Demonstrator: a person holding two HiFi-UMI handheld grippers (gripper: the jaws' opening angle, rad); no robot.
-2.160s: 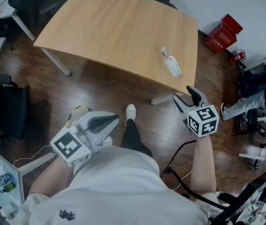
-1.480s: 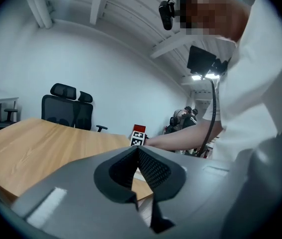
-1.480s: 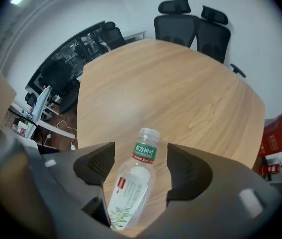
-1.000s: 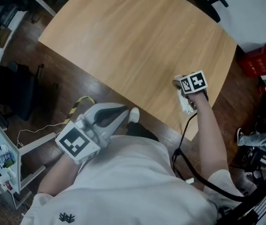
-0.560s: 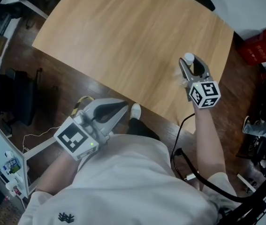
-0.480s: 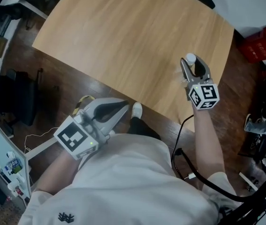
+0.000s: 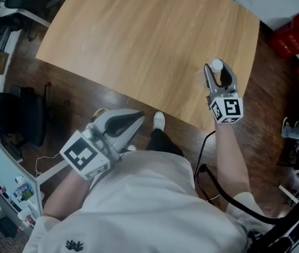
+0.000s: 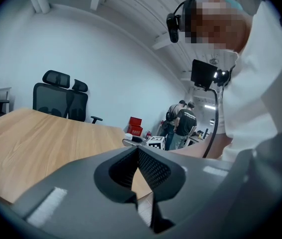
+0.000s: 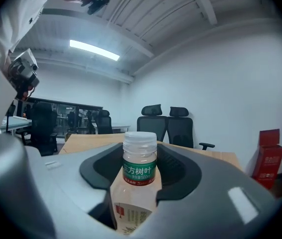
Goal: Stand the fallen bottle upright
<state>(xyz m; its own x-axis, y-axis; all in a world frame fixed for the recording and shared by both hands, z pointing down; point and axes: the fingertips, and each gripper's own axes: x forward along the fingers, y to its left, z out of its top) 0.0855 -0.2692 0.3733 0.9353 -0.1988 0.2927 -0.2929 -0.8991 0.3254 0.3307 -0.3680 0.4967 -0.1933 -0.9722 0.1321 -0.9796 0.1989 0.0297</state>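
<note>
Over table (image 7: 138, 46), level right tongs (image 7: 217, 71), bottle (image 9: 140, 183) upright

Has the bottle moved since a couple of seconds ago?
Yes. It lay flat on the table; now the bottle is tipped upright, cap up, clamped in the right gripper.

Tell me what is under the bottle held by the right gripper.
The wooden table lies below the bottle, upright in the right gripper. Its base is hidden by the jaws, so contact cannot be told.
</note>
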